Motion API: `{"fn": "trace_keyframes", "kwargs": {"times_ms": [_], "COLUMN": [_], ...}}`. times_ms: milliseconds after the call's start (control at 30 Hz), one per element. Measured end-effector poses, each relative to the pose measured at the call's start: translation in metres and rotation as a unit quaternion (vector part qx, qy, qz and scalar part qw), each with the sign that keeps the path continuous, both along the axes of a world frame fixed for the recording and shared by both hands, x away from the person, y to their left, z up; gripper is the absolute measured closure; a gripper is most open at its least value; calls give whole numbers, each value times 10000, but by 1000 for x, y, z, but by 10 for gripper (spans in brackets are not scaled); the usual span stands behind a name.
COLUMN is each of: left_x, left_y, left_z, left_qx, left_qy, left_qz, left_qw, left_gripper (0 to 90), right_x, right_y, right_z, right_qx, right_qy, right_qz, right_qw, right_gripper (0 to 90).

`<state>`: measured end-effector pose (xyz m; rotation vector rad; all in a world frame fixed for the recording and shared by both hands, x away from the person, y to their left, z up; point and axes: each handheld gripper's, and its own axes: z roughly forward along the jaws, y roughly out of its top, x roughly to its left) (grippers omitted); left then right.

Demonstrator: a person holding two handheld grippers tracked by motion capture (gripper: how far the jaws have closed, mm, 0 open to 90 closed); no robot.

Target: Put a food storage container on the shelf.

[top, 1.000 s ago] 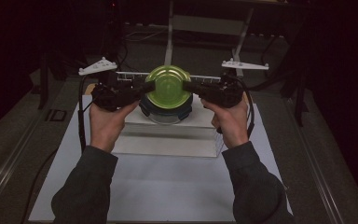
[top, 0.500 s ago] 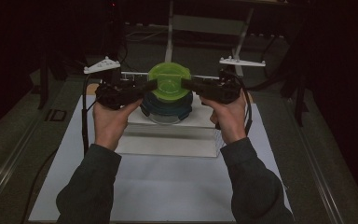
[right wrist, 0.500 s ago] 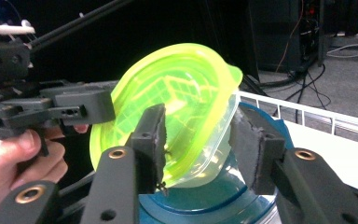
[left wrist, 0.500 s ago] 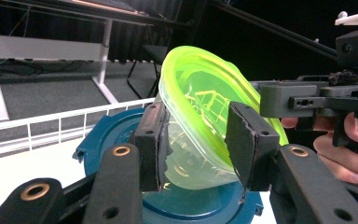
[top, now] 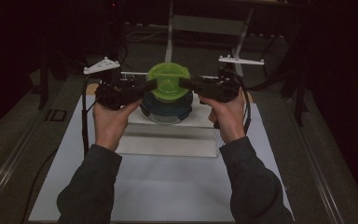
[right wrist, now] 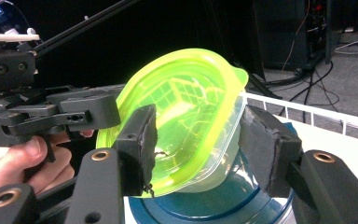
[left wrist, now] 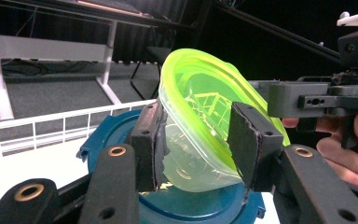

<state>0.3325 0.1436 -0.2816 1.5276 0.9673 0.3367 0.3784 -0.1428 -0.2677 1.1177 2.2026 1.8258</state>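
Green-lidded clear container [top: 168,80] sits tilted on top of a blue-lidded container [top: 167,108], lid tipped toward the right gripper's side. Left gripper [top: 150,86] grasps the clear tub from the left; in the left gripper view both pads [left wrist: 153,145] press its wall. Its jaws have just been opening a little, tub between them. Right gripper [top: 185,83] is at the other side. In the right gripper view its left pad [right wrist: 142,140] touches the lid rim and the right pad stands off the wall, so it's released; jaws have just been opening, container between them.

Around: white wire rack [right wrist: 307,114] just behind the containers. Both containers sit on a white raised block [top: 170,137], which rests on a white sheet [top: 168,191] over a grey table [top: 18,154]. Grey 3-cornered plates top each gripper, cables trail down by both hands. Beyond the table, a grey metal stand [top: 209,23] and cables on the floor. Room dark, black backdrop.
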Motion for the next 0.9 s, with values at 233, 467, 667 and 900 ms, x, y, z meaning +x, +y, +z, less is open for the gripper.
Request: {"fn": "trace_keyframes", "kwargs": {"times_ms": [233, 467, 667, 900], "left_x": [3, 8, 11, 10], "left_y": [2, 10, 6, 14], "left_z": [-1, -3, -6, -5], "left_qx": [-11, -196, -279, -440], "left_qy": [43, 207, 264, 225], "left_qz": [122, 90, -91, 30], "left_qw": [9999, 9996, 9992, 9988], "left_gripper": [535, 504, 480, 348], "right_x": [-2, -4, -4, -4], "right_y": [-2, 2, 4, 2], "right_z": [5, 5, 4, 4], "right_qx": [-31, -95, -141, -203], "right_qy": [-70, -103, -112, -139], "right_qz": [-48, 4, -17, -79], "right_qw": [10000, 9999, 9998, 9997], "right_gripper": [436, 437, 430, 427]}}
